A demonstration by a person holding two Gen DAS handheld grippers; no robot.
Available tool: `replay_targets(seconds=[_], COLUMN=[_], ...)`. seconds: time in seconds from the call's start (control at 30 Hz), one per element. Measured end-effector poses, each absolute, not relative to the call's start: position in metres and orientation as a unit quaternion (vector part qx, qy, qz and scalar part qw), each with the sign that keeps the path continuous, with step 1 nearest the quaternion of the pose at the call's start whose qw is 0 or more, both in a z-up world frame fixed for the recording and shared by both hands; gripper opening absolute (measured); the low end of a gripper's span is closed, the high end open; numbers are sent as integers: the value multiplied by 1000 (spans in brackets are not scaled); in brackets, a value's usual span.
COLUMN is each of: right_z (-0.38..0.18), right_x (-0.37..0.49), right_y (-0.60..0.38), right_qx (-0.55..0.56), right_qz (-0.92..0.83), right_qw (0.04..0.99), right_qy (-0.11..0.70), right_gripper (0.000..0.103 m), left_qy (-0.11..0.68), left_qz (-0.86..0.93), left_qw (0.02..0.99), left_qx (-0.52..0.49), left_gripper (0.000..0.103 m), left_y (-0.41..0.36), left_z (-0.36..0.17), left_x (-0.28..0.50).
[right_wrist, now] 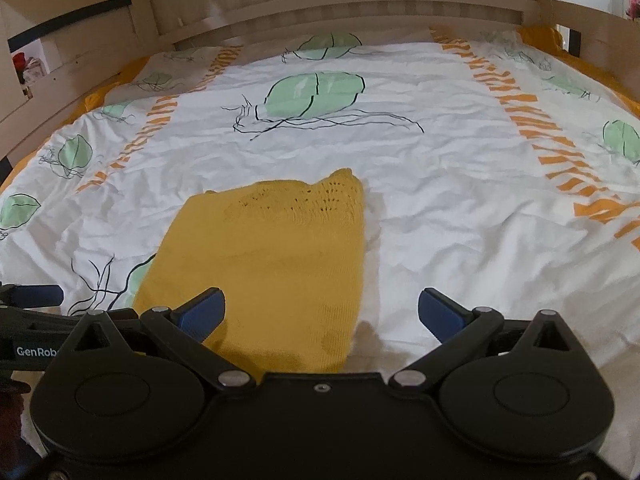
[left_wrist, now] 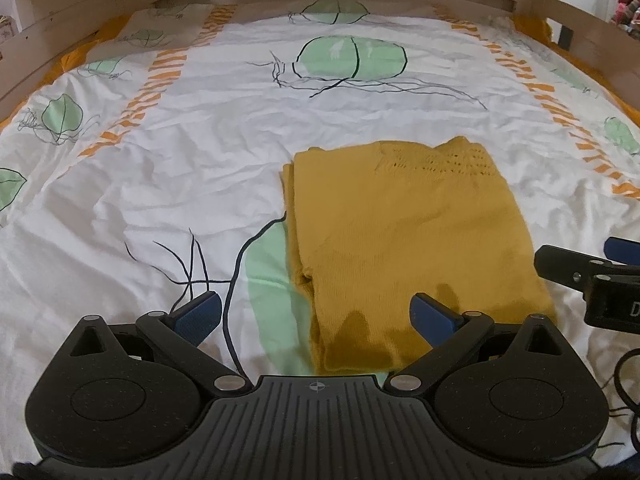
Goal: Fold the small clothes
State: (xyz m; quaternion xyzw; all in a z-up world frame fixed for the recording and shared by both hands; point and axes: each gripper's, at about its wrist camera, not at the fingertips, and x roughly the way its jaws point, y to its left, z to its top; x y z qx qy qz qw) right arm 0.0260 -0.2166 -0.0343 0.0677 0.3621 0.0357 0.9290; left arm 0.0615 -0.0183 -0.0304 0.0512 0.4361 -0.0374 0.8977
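A: Start with the grippers. What are they doing?

B: Both are spread wide and hold nothing. The left gripper point(left_wrist: 314, 314) hangs over the near left corner of the garment point(left_wrist: 404, 236), one blue pad above the sheet point(left_wrist: 200, 160) and the other above the knit. The right gripper point(right_wrist: 320, 312) mirrors it at the near right corner, its left pad over the knit and its right pad over bare sheet.

A: Why straddle the edges like that?

B: I'd judge each is lined up to pinch one near corner, so that the near hem can be lifted and carried to the far end.

A: And the garment itself?

B: A mustard knit, lying flat on the bed, near the middle and toward the near side. Its long sides look already folded in; layered edges show along the left side. The eyelet pattern sits at the far end.

A: How far along, then?

B: Probably one fold short. It is a narrow rectangle, not yet halved.

A: Anything behind it?

B: Open sheet with green leaf prints, then the wooden headboard point(right_wrist: 360, 4) at the far end.
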Motion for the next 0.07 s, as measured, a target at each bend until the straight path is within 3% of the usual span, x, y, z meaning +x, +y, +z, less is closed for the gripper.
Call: replay_targets(seconds=[0.07], right_z=[-36], right_x=[27], right_y=[-217], right_qx=[70], right_qz=[35], right_qw=[927], right_qy=[366], right_gripper=[102], left_qy=[440], left_qz=[-38], left_qw=[896], left_qx=[50], left_gripper=[101], left_y=[-18], left_z=[-32], left_x=[63])
